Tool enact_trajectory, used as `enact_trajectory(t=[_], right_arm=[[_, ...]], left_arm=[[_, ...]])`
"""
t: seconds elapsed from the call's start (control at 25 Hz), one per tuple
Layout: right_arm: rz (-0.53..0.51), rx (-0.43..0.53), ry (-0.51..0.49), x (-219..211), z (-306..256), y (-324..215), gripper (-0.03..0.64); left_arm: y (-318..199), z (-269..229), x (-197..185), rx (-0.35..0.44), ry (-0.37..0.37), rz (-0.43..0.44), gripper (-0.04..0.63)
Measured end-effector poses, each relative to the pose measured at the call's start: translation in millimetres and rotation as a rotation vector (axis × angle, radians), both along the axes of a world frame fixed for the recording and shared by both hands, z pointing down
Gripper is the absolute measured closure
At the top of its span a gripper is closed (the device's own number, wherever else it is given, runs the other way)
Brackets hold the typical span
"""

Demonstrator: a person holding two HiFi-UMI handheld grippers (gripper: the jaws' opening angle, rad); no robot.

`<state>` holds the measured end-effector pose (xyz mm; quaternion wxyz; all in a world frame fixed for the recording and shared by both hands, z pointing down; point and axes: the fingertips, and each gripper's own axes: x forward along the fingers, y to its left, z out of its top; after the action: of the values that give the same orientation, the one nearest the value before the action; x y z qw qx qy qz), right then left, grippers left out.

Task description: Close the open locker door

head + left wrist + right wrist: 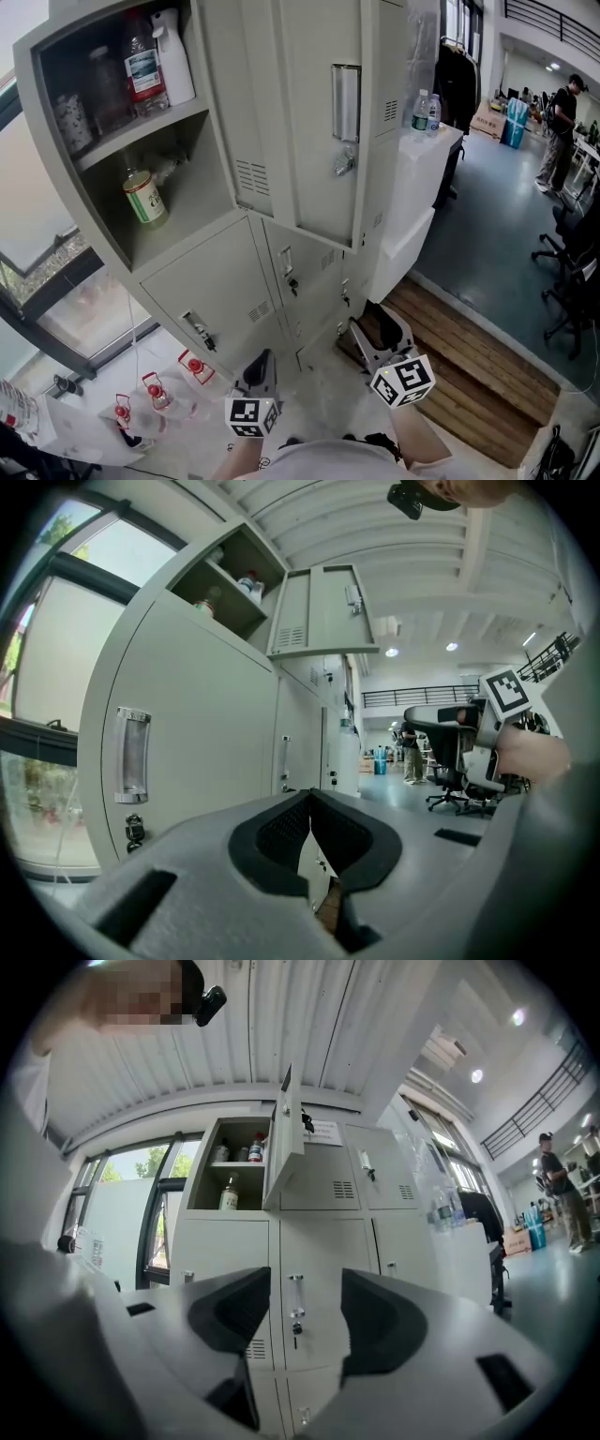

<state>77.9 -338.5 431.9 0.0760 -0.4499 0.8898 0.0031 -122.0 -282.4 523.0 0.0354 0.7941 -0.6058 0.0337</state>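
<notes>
**Operator:** Locker door, where is it from where I stand?

**Spotter:** In the top row of the grey lockers, above and ahead of you. It stands swung out toward you, hinged beside the open compartment. Its handle and lock are near the free edge.

**Operator:** What's in that compartment?

**Spotter:** A shelf splits it. You have bottles and a white spray bottle above, and a can below, all set back from the opening.

**Operator:** And my grippers?

**Spotter:** Both sit low, in front of the lower lockers and well below the door. Your left gripper has its jaws together with nothing in them. Your right gripper has its jaws wide apart and empty, and only the lower locker fronts show between them.

**Operator:** What else is around me?

**Spotter:** On your right a white counter stands just beside the lockers, with two water bottles on top and a dark coat behind it. A strip of wooden floor runs by your right gripper. Office chairs stand at the far right, and a person stands well down the room. On your left is a window. Below it, clear bottles with red tops lie near your left gripper.
</notes>
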Motion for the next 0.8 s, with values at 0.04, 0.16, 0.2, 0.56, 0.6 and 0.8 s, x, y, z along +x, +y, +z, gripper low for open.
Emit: enact_trajectory(t=[0.04,0.16,0.2,0.56,0.6,0.8], right_arm=[[-0.013,0.010,-0.004,-1.7,-7.3,-1.5,0.406],[-0.055,0.041,-0.022,-7.0,-30.2,-5.9,0.399],[-0.068,0.054,-0.027,-8.7,-38.5,-7.1,0.399],[-0.159,0.166,-0.072,-20.7,-106.8,-19.4,0.399],[-0.167,0.178,-0.076,-21.3,-114.2,-20.6,0.399],[-0.215,0.242,-0.077,-29.4,-147.0,-21.9,0.399]], left_arm=[[0.7,0.5,-0.4,-0.001,0.001,-0.001,0.586],[1.4,1.1,-0.7,-0.003,0.002,-0.002,0.586],[1.4,0.9,-0.6,-0.004,0.001,-0.001,0.586],[2.6,-1.0,-6.4,0.001,0.002,-0.012,0.586],[2.7,-1.1,-7.3,0.001,0.001,-0.014,0.586],[2.5,-0.8,-11.8,-0.001,0.003,-0.027,0.586]])
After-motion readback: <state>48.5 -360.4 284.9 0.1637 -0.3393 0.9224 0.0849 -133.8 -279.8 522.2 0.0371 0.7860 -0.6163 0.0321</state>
